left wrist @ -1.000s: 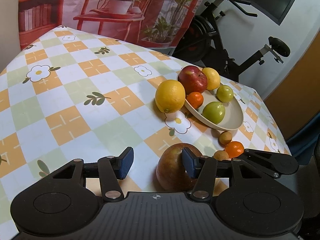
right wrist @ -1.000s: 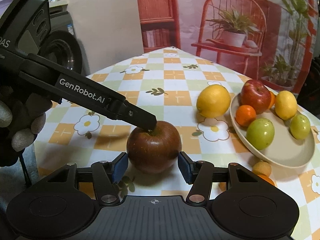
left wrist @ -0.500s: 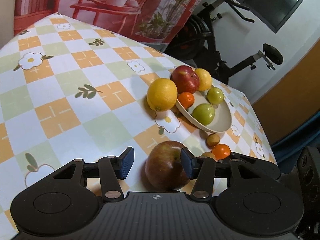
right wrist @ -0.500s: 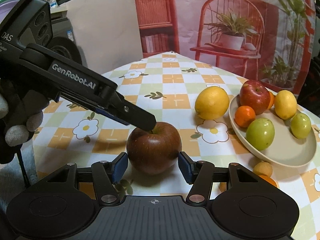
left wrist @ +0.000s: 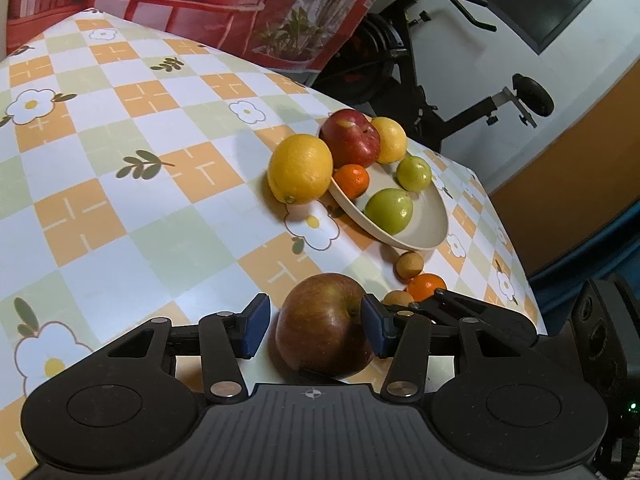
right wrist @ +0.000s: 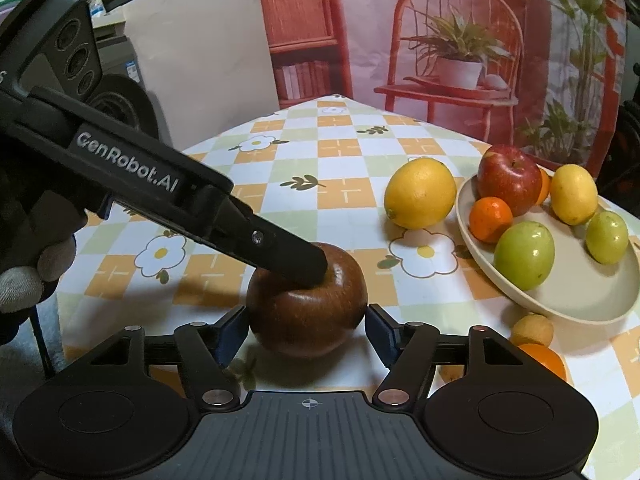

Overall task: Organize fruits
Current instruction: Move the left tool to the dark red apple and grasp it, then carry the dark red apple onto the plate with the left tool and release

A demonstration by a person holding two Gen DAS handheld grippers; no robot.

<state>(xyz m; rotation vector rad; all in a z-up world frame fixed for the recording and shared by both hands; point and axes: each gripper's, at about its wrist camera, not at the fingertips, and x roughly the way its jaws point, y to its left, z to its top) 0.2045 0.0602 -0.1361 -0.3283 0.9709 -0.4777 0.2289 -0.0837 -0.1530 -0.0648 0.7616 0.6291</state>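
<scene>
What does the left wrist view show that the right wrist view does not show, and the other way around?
Only the left wrist view shows the exercise bike behind the table.

Only the right wrist view shows the gloved hand holding the left gripper, whose finger rests on top of the dark apple.

Both show that apple between open fingers, the big lemon on the cloth, and the plate holding fruit.

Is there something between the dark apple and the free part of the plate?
Nothing visible blocks it. From the dark apple, bare tablecloth leads to the plate rim. The small fruits lie nearer, beside that path.
</scene>
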